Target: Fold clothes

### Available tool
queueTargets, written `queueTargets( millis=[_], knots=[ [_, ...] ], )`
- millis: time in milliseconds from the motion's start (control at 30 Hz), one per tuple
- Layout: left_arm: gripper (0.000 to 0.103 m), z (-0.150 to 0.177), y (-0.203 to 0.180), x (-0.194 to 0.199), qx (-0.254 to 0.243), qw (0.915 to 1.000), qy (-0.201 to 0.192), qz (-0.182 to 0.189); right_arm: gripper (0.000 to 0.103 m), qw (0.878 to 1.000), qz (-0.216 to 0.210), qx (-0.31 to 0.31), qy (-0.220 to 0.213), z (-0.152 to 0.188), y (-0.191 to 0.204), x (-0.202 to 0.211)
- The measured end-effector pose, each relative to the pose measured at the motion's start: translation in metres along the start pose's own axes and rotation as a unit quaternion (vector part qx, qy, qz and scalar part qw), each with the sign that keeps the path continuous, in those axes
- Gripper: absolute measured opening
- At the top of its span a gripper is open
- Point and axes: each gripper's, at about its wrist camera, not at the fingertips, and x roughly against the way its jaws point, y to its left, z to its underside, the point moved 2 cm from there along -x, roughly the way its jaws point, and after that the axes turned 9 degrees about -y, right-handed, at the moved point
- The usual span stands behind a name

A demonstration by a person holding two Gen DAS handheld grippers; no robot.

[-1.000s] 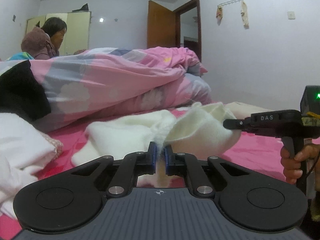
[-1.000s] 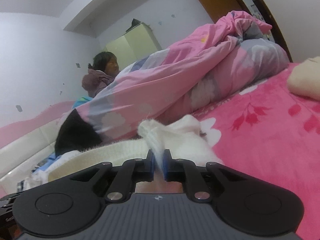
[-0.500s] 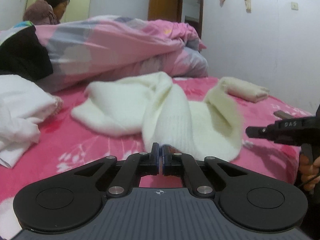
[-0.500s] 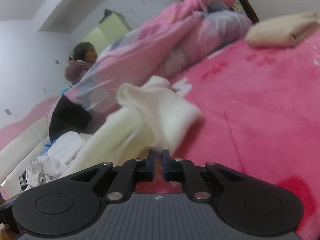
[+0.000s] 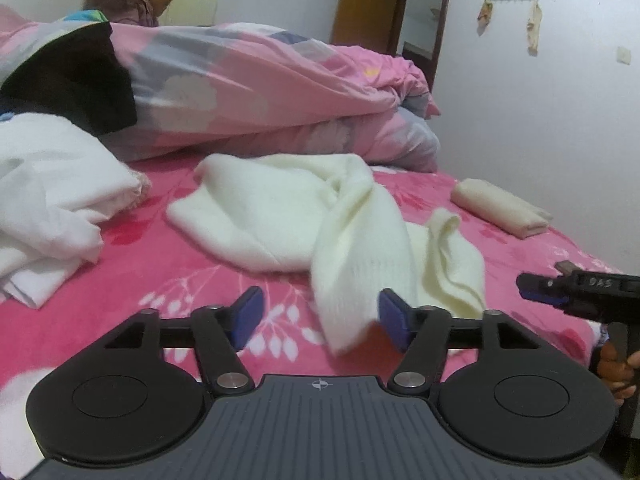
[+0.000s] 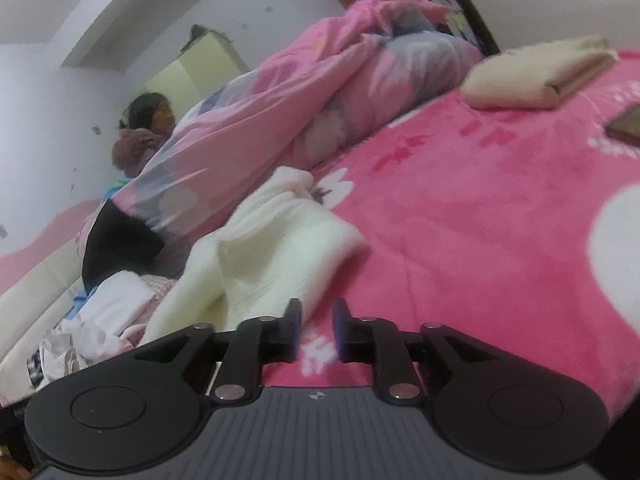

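Cream sweater (image 5: 296,216), pink floral sheet (image 5: 160,280)

Sweater (image 5: 304,216) on bed (image 5: 132,280), before quilt (image 5: 256,88)

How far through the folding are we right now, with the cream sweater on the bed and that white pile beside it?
Done: one beige folded garment lies near the wall.
In hand: the cream sweater is on the pink bedspread, part doubled over and rumpled. Both the left gripper and right gripper are opening; a sleeve end hangs loose between the left one's pads.
Left: finish the sweater, then the white pile.
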Motion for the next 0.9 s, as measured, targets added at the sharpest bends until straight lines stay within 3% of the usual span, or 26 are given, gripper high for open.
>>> queueTargets(
  millis=[200, 400, 533, 633, 733, 800, 867, 900],
  knots=[
    [0.07, 0.001, -0.005, -0.02, 0.013, 0.9996, 0.022, -0.014, 0.076, 0.997, -0.04, 0.072, 0.0, 0.0, 0.041, -0.02],
    [0.07, 0.008, -0.007, -0.018, 0.016, 0.9996, 0.021, -0.011, 0.077, 0.99, -0.022, 0.134, 0.029, 0.0, 0.066, -0.057],
    [0.07, 0.009, -0.002, -0.016, 0.034, 0.9991, 0.024, -0.011, 0.076, 0.984, 0.018, 0.167, 0.059, 0.006, 0.071, -0.087],
    [0.07, 0.009, 0.002, -0.015, 0.046, 0.9986, 0.025, -0.011, 0.071, 0.98, 0.042, 0.182, 0.065, 0.011, 0.07, -0.103],
    [0.07, 0.009, 0.004, -0.016, 0.05, 0.9983, 0.027, -0.01, 0.059, 0.979, 0.065, 0.187, 0.055, 0.01, 0.069, -0.111],
    [0.07, 0.009, 0.005, -0.017, 0.051, 0.9982, 0.031, -0.01, 0.026, 0.977, 0.08, 0.192, 0.045, 0.009, 0.068, -0.114],
    [0.07, 0.007, 0.005, -0.018, 0.052, 0.998, 0.035, -0.009, 0.011, 0.98, 0.083, 0.176, 0.038, 0.004, 0.061, -0.112],
    [0.07, 0.005, 0.005, -0.019, 0.05, 0.9981, 0.035, -0.009, 0.008, 0.984, 0.079, 0.156, 0.035, 0.001, 0.055, -0.109]
  ],
)
